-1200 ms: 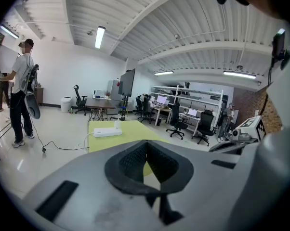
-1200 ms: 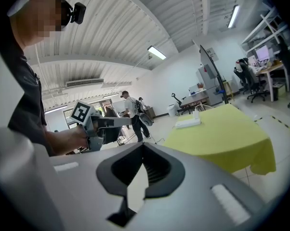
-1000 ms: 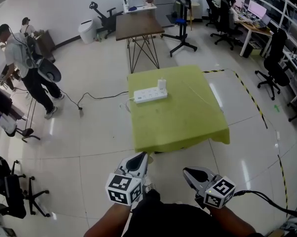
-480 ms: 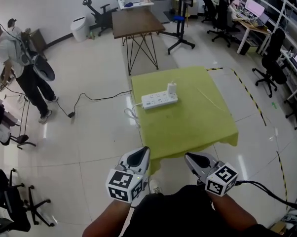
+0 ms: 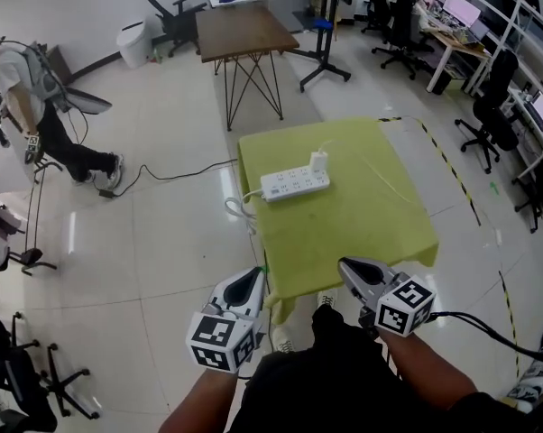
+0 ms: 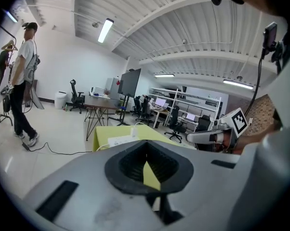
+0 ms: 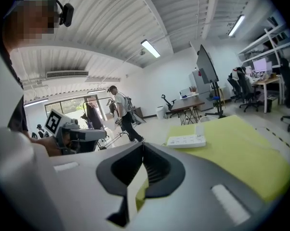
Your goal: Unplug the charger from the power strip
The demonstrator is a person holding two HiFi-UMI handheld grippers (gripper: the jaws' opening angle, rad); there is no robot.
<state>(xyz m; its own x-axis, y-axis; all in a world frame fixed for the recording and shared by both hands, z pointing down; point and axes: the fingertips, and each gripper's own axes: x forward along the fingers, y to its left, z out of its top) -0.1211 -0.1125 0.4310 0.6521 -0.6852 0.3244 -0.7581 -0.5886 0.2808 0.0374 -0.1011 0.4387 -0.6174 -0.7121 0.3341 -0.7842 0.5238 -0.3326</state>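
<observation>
A white power strip (image 5: 295, 184) lies on the far left part of the green-clothed table (image 5: 366, 228). A white charger (image 5: 319, 163) stands plugged in at its right end, and a thin white cable trails right across the cloth. My left gripper (image 5: 256, 276) and right gripper (image 5: 345, 265) are both shut and empty. They hover at the table's near edge, well short of the strip. The left gripper view shows the strip (image 6: 119, 140) and charger (image 6: 134, 131) beyond the shut jaws. In the right gripper view the strip (image 7: 186, 140) and charger (image 7: 199, 129) sit ahead on the cloth.
A person (image 5: 39, 93) walks at the far left, near a black cable (image 5: 168, 173) on the floor. A brown table (image 5: 247, 32) and a black stand (image 5: 326, 34) stand behind the green table. Office chairs (image 5: 488, 115) and desks line the right. Striped tape (image 5: 452, 171) marks the floor.
Both grippers have come forward to the green table's near edge, so the table looks closer. The person on the left has walked further left.
</observation>
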